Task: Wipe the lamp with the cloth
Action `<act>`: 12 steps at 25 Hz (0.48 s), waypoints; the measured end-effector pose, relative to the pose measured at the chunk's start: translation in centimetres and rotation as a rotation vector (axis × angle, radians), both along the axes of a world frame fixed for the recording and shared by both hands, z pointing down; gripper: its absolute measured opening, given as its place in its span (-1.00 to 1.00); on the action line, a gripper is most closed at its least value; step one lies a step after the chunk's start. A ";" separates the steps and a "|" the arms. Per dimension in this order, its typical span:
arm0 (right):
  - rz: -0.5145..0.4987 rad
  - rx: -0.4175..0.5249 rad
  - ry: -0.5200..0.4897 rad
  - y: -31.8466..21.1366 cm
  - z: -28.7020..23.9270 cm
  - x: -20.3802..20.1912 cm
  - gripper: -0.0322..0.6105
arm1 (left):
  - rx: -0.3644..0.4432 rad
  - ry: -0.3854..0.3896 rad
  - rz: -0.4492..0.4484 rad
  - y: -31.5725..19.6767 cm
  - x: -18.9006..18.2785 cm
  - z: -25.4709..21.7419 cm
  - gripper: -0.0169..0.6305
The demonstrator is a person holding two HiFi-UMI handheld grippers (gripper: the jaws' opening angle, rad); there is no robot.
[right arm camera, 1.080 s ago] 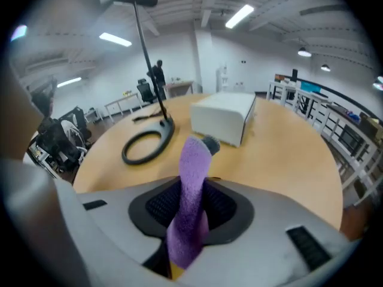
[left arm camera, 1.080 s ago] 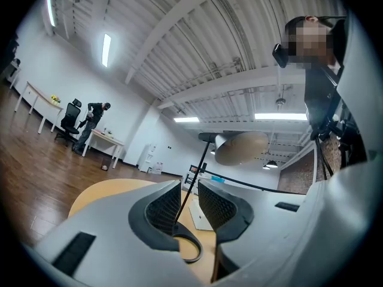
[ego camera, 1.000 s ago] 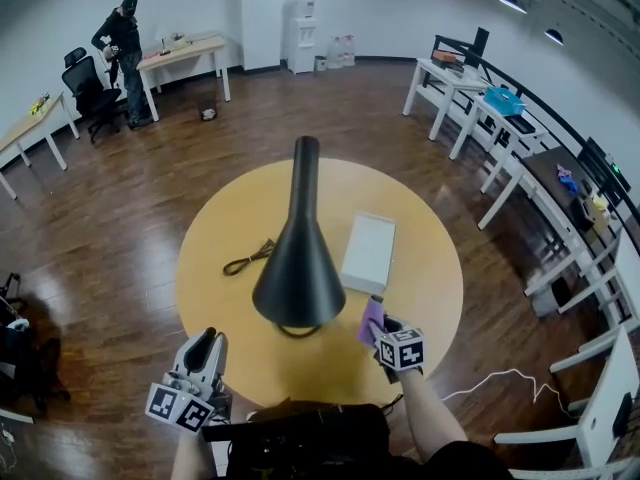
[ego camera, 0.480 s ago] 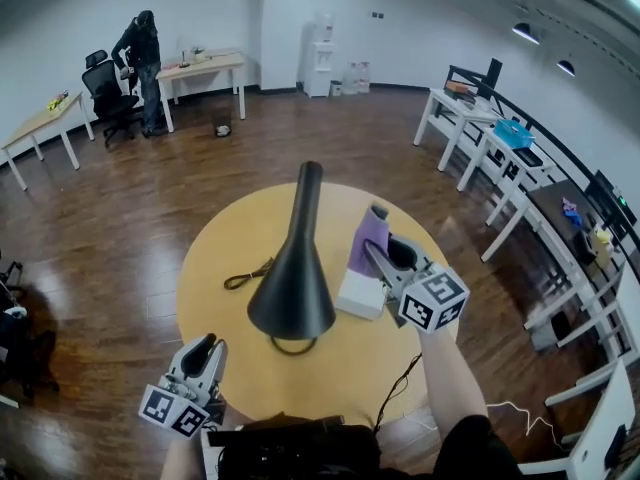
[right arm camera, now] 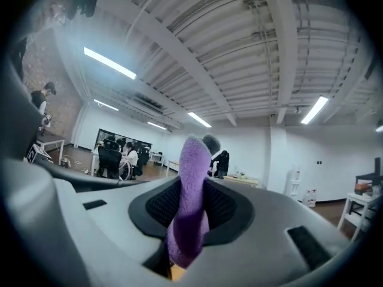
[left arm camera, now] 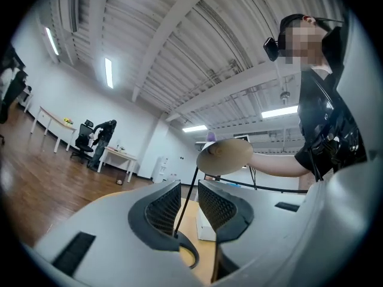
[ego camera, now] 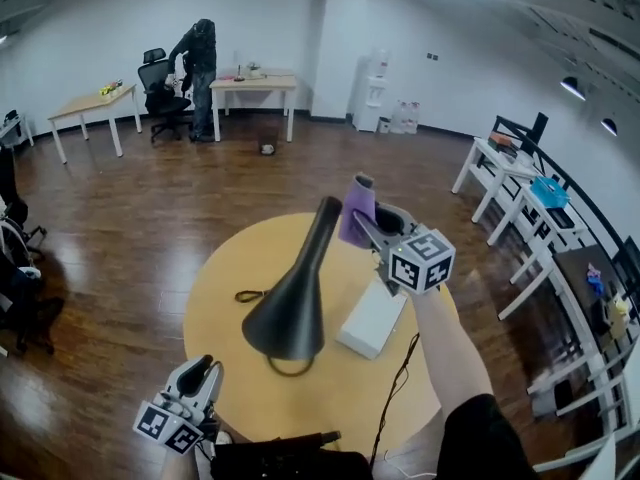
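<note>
The lamp (ego camera: 290, 313) now has your right gripper (ego camera: 368, 228) right up at its top. A second ago that gripper sat low, beside the near rim of the shade; it has since lifted and swung round to the narrow upper end of the neck. Its jaws are clamped on the purple cloth (ego camera: 357, 206), which stands up out of them as a thick fold. The cloth is just beside the tip of the lamp's neck, on its right, but no view settles whether it touches yet. That puts you at the start of a wipe, not in one; a stroke down the neck toward the shade looks like the natural next move. The lamp itself has not shifted and stands on the round yellow table (ego camera: 225, 268). Your left gripper (ego camera: 203, 368) has stayed low, on the near left side of the lamp and apart from it. Its jaws are slightly parted and grip nothing, and the lamp's thin stem only shows through the gap. Expect the lamp to rock if you press, since nothing steadies it. The white box (ego camera: 370, 320) lies just right of the lamp's shade, and the cable (ego camera: 255, 295) lies to the shade's left.
</note>
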State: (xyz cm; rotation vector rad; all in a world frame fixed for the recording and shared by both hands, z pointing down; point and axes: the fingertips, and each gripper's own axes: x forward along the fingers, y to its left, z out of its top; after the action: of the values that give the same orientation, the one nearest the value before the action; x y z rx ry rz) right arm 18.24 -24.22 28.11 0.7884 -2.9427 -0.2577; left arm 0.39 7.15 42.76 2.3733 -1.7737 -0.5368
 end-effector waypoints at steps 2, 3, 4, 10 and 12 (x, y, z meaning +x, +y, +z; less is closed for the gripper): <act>-0.046 -0.026 0.002 -0.6 0.7 -1.0 -0.59 | 0.010 0.016 -0.046 0.7 0.5 0.0 -0.69; -0.071 -0.036 0.002 -0.6 1.0 -1.5 -0.59 | 0.015 0.024 -0.062 1.0 0.8 -0.1 -0.68; -0.095 -0.041 0.001 -0.4 1.1 -1.9 -0.59 | 0.018 0.028 -0.071 1.3 1.2 -0.2 -0.68; -0.258 -0.059 -0.022 4.3 1.5 -3.6 -0.59 | 0.039 0.011 -0.073 2.4 0.1 -0.1 -0.69; -0.317 -0.047 0.008 6.6 2.1 -3.8 -0.59 | 0.024 0.036 -0.042 2.6 -0.3 0.1 -0.69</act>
State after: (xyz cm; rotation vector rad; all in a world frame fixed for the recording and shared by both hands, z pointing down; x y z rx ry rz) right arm 14.46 -17.58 30.17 0.3106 -3.0423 -0.2102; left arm 0.07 9.74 42.83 2.3313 -1.8161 -0.6057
